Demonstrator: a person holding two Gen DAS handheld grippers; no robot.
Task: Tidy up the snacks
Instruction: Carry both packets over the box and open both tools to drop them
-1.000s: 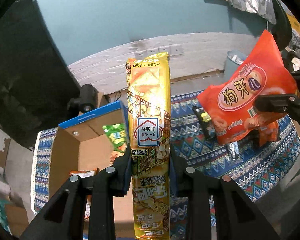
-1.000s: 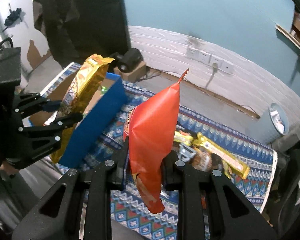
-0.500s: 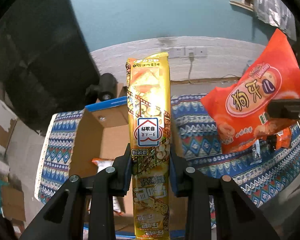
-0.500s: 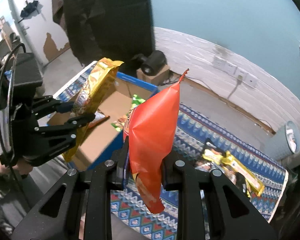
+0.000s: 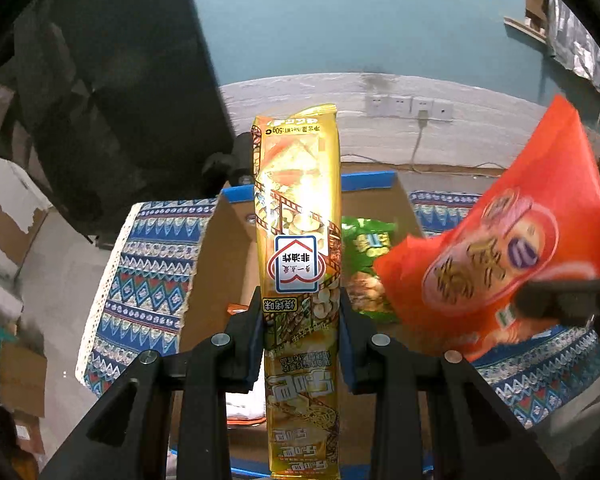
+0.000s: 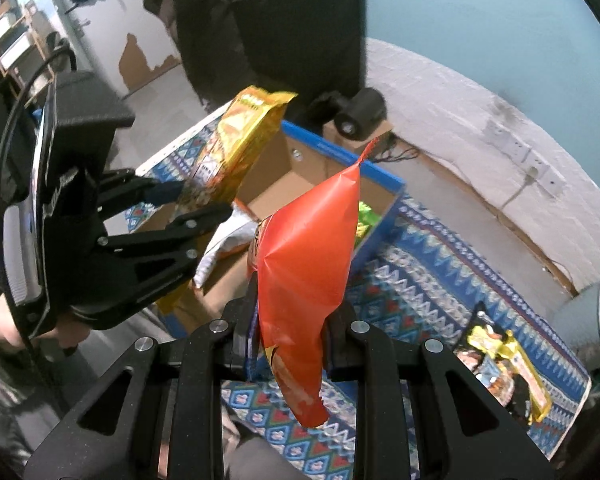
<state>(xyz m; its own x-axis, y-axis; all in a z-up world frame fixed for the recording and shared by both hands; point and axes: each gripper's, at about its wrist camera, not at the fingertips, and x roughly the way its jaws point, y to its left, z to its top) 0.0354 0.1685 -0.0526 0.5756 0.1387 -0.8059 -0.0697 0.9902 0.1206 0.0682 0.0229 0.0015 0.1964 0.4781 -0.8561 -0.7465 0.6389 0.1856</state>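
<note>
Both hands loaded. Your left gripper [image 5: 300, 304] is clenched on the yellow pack [image 5: 298, 216], gripped about mid-length, pack upright between the fingers. Your right gripper [image 6: 290, 316] is clamped on the orange bag [image 6: 308, 248], held edge-on, its lower corner hanging below the fingers.

Change over the last second: the box [image 6: 380, 178] has swung from off to one side to almost directly under both grippers. A second ago the left wrist view showed the box down to the left of the yellow pack; now the pack sits over the box's open middle, with the blue far rim behind it. The orange bag has also closed in, from well apart over the cloth [image 5: 148, 264] to just beside the box's right wall, overlapping the green bag [image 5: 366, 240] already inside. It is motion-blurred in the left view, so you are moving quickly.

Meaning: transport looks nearly done; release is the likely next step. A white-and-orange packet [image 6: 228, 236] also lies in the box, so there is floor space but not much on the right.

Remaining: yellow snacks [image 6: 508, 364] lie on the cloth far from the box, not yet collected.
</note>
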